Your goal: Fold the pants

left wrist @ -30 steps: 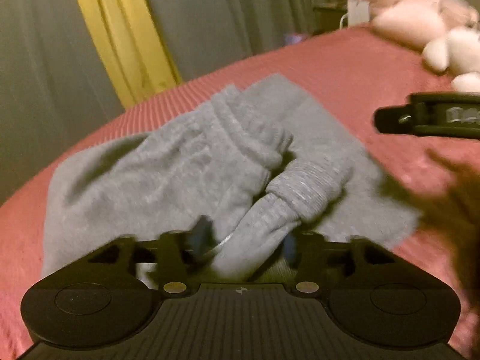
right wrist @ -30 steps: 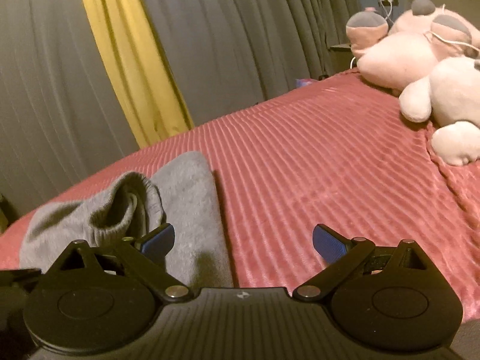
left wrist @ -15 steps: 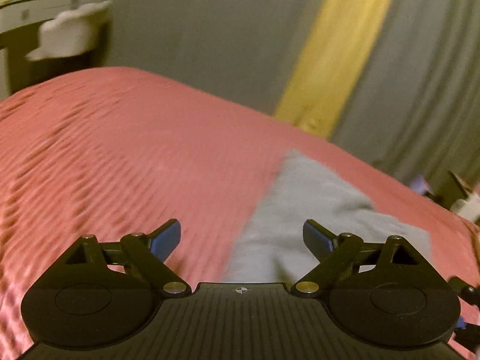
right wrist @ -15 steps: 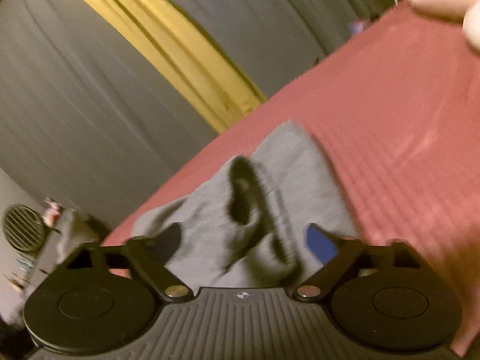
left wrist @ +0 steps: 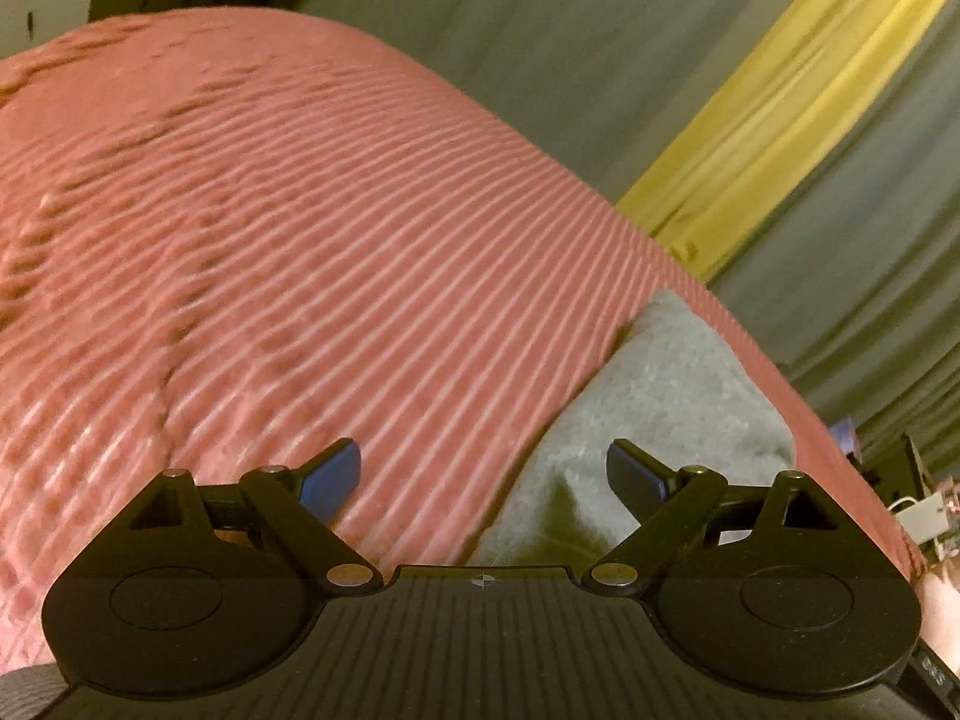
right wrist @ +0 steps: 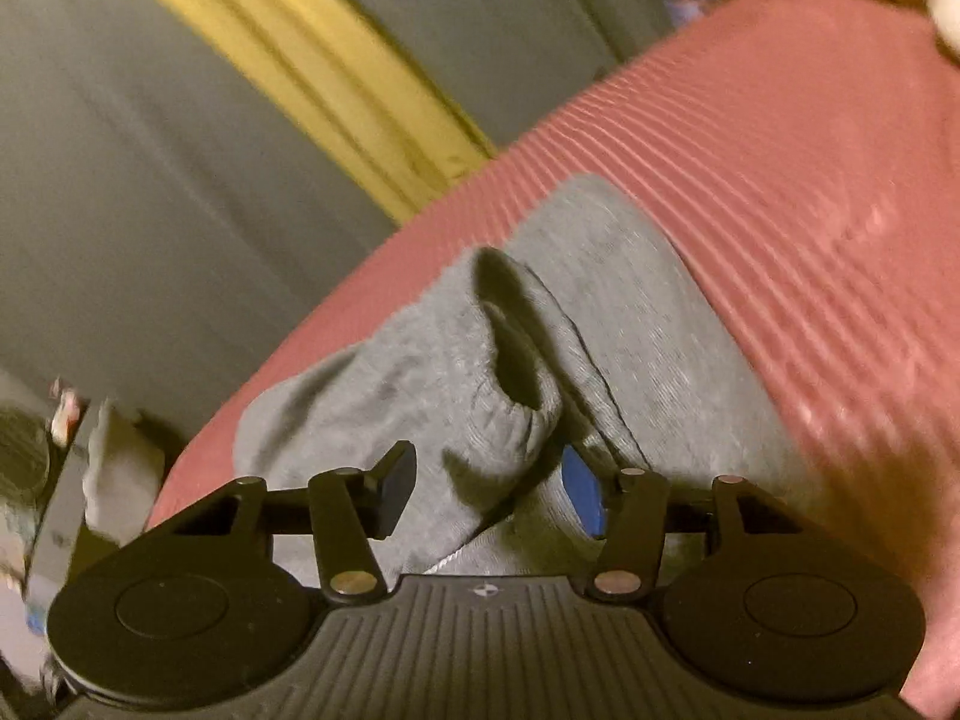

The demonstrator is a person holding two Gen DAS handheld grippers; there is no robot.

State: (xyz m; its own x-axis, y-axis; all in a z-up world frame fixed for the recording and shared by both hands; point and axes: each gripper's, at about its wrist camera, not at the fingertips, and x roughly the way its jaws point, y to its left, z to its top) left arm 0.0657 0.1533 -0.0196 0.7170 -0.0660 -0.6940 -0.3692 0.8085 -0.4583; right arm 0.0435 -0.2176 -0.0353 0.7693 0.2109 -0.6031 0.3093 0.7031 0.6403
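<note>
Grey fleece pants (right wrist: 600,324) are seen bunched on the ribbed red bedspread (left wrist: 300,252) — soft, limp, likely light. The left gripper (left wrist: 483,474) is spread wide, empty; the right gripper (right wrist: 489,495) is part-open around the elastic cuff (right wrist: 510,420) — a sensible hold.

Left gripper (left wrist: 483,471): jaws spread wide, nothing betw. the blue pads (left wrist: 333,474), both fingers sym. about the body, view rolled to one side. Right gripper (right wrist: 489,489): jaws parted but narrower than left, links drawn inward, blue pads (right wrist: 581,495) facing each other w/ a gap betw.; view also rolled, slight blur.
</note>
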